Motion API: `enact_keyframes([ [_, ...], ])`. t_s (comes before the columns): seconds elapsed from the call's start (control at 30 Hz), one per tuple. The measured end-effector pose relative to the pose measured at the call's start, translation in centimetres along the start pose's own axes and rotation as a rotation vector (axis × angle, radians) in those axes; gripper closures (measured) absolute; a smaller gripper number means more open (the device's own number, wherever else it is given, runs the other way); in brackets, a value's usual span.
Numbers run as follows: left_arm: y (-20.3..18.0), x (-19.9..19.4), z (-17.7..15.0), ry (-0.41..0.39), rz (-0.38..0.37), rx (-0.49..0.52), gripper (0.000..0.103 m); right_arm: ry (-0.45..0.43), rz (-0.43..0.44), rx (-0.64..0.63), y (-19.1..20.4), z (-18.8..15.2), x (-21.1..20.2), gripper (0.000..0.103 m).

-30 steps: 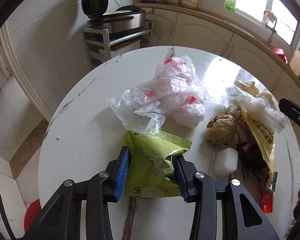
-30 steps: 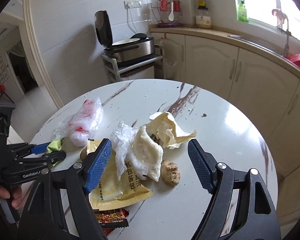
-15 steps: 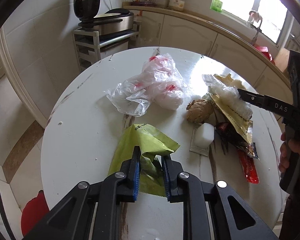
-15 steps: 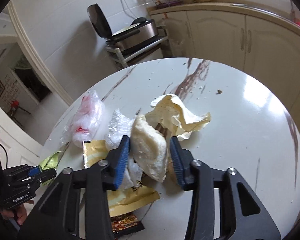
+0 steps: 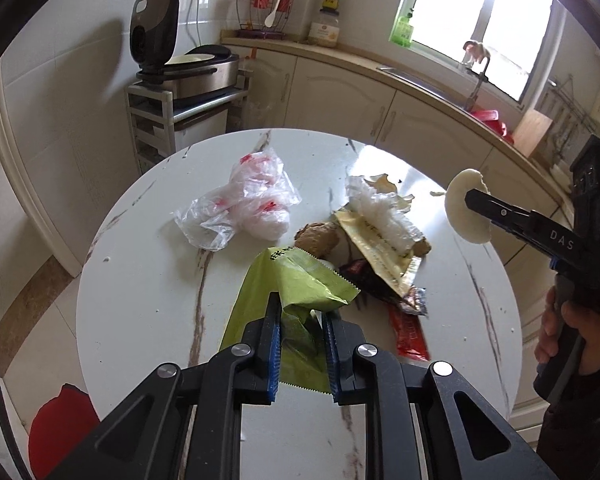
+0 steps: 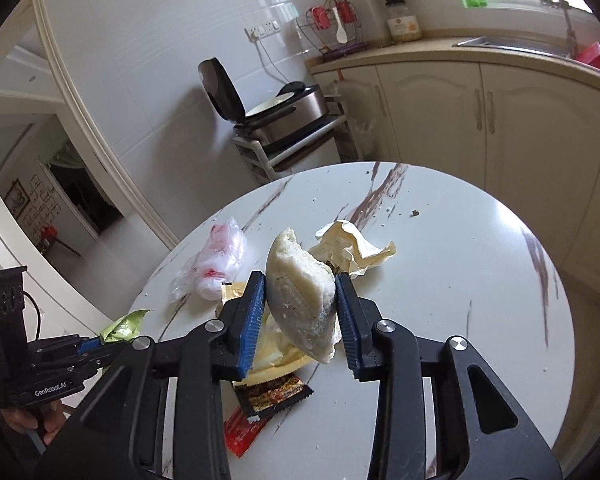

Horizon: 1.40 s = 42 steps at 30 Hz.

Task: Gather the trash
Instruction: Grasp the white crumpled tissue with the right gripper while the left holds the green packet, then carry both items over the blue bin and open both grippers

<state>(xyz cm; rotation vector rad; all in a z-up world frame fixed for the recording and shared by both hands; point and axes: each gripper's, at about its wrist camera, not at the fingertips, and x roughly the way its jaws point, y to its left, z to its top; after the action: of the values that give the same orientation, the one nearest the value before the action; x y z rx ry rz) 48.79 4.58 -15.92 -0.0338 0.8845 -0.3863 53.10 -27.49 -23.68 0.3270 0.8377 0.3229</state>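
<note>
My left gripper [image 5: 300,312] is shut on a green snack wrapper [image 5: 288,280] and holds it above the round white table [image 5: 148,280]. My right gripper [image 6: 300,296] is shut on a white bun [image 6: 300,296] lifted off the table; the bun also shows in the left wrist view [image 5: 466,212] at the right. On the table lie a clear plastic bag with red print [image 5: 248,208], a brown lump [image 5: 316,238], a yellow packet [image 5: 380,248], a crumpled cream paper [image 6: 356,244], a dark wrapper [image 6: 272,394] and a red wrapper [image 5: 410,332].
A rice cooker [image 5: 180,64] with its lid up stands on a rack behind the table. Cabinets and a counter with a sink [image 5: 420,76] run along the back and right. A red object [image 5: 60,432] sits on the floor at lower left.
Both grippers have risen from the table, the left with the green wrapper, the right with the white bun it closed on.
</note>
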Motion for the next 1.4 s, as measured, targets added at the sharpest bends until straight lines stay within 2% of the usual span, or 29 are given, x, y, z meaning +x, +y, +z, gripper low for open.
enact_keyframes([
  [0.1,-2.9,-1.3,-0.5,-0.006,-0.024,0.041,0.088,-0.034,0.021,-0.007,0.1,-0.7,-3.4,0.07],
  [0.3,-11.5,-3.1,-2.2,-0.007,-0.108,0.145,0.088,-0.12,-0.021,-0.008,-2.1,-4.4,-12.1,0.07],
  [0.47,-20.5,-2.4,-4.2,0.035,-0.209,0.256,0.088,-0.179,-0.11,0.052,-6.6,-8.6,-18.9,0.07],
  [0.63,-28.9,0.1,-6.2,0.098,-0.287,0.354,0.088,-0.201,-0.238,0.126,-11.7,-13.0,-23.6,0.069],
  [0.73,-33.1,2.8,-7.1,0.146,-0.31,0.403,0.088,-0.189,-0.281,0.192,-14.9,-15.3,-24.5,0.069],
  [0.87,-37.0,6.9,-8.3,0.213,-0.315,0.456,0.088,-0.153,-0.277,0.277,-19.2,-17.8,-23.4,0.066],
  [0.9,-37.9,8.0,-8.6,0.231,-0.312,0.466,0.088,-0.142,-0.285,0.299,-20.3,-18.4,-23.0,0.063],
  [0.93,-38.5,9.0,-8.7,0.245,-0.307,0.475,0.088,-0.122,-0.291,0.325,-21.5,-19.2,-22.5,0.048],
  [0.97,-39.1,10.1,-8.9,0.262,-0.304,0.481,0.088,-0.112,-0.303,0.347,-22.4,-19.7,-22.2,0.039],
  [1.07,-40.8,13.2,-9.0,0.308,-0.293,0.498,0.088,-0.087,-0.342,0.388,-24.6,-21.2,-21.7,0.039],
  [1.23,-43.3,18.3,-9.9,0.374,-0.275,0.527,0.088,-0.06,-0.472,0.409,-26.1,-23.4,-22.4,0.037],
  [1.4,-45.4,22.0,-11.0,0.404,-0.242,0.548,0.084,-0.049,-0.525,0.454,-27.2,-24.8,-23.5,0.035],
])
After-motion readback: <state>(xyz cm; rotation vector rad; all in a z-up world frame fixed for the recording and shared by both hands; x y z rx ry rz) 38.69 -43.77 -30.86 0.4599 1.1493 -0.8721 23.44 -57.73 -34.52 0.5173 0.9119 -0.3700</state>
